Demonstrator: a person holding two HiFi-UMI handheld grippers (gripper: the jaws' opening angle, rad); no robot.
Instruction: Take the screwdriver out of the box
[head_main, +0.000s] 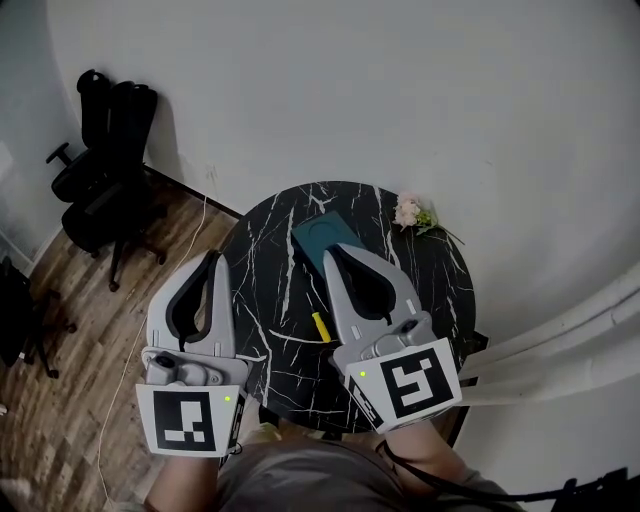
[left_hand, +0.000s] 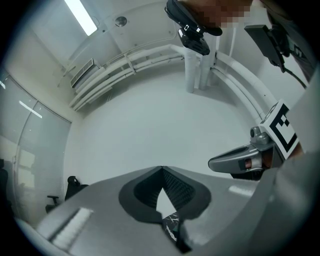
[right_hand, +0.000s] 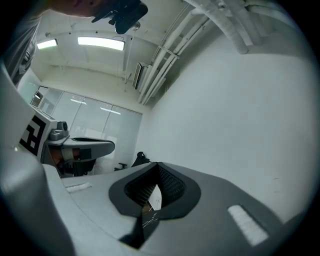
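A dark teal box (head_main: 322, 238) lies on the round black marble table (head_main: 270, 260), its near part hidden behind my right gripper (head_main: 335, 250). A short yellow piece (head_main: 320, 326), perhaps the screwdriver's handle, lies on the table beside that gripper; the rest of it is hidden. My right gripper hangs above the box, jaws shut and empty. My left gripper (head_main: 213, 256) is held over the table's left edge, also shut with nothing in it. In the left gripper view, my left gripper (left_hand: 161, 170) tilts up toward the wall; in the right gripper view, my right gripper (right_hand: 158, 164) does too.
A small bunch of pale flowers (head_main: 411, 213) lies at the table's far right edge. Black office chairs (head_main: 105, 165) stand on the wood floor at the left. A white wall runs behind the table, and white pipes (head_main: 560, 335) run at the right.
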